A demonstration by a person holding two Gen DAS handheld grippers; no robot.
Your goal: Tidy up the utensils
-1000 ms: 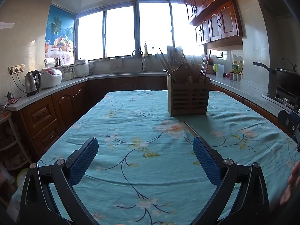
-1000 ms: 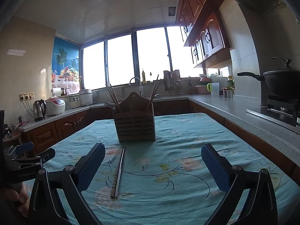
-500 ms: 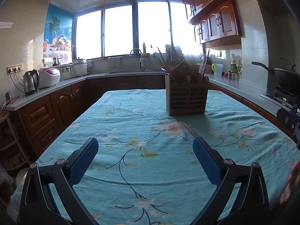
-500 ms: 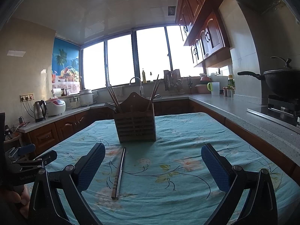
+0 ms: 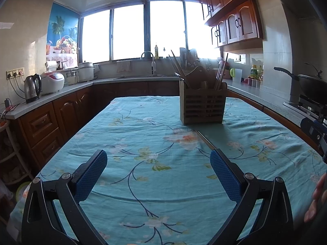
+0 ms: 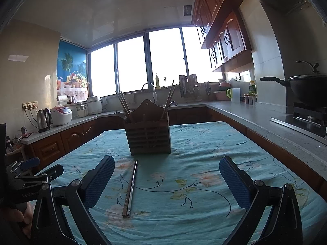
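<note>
The pair of chopsticks [image 6: 130,187] is lying flat on the teal floral tablecloth [image 6: 194,183], its two sticks side by side and touching, running from just in front of the wooden utensil holder [image 6: 148,134] toward the camera. In the right wrist view the pair is sitting just to the right of the right gripper's [image 6: 166,183] left finger, inside the span of the wide-spread fingers but touching neither pad. In the left wrist view only the far end of the chopsticks [image 5: 204,140] is showing, the rest disappearing behind the right-hand blue pad [image 5: 224,175] of the left gripper [image 5: 158,173].

Both grippers are hovering above the cloth with their fingers spread wide and nothing between them. The left gripper is also showing at the left edge of the right wrist view, and the right gripper [image 5: 314,130] is peeking in at the right edge of the left wrist view.

The utensil holder is standing upright toward the far half of the table, with more chopsticks [image 6: 124,106] leaning out of its left side and others [image 6: 169,98] out of its right.

Along the counter, a kettle [image 6: 44,120] and a rice cooker [image 6: 61,115] are sitting at the left, and a black wok [image 6: 306,87] is resting on the stove at the right.
</note>
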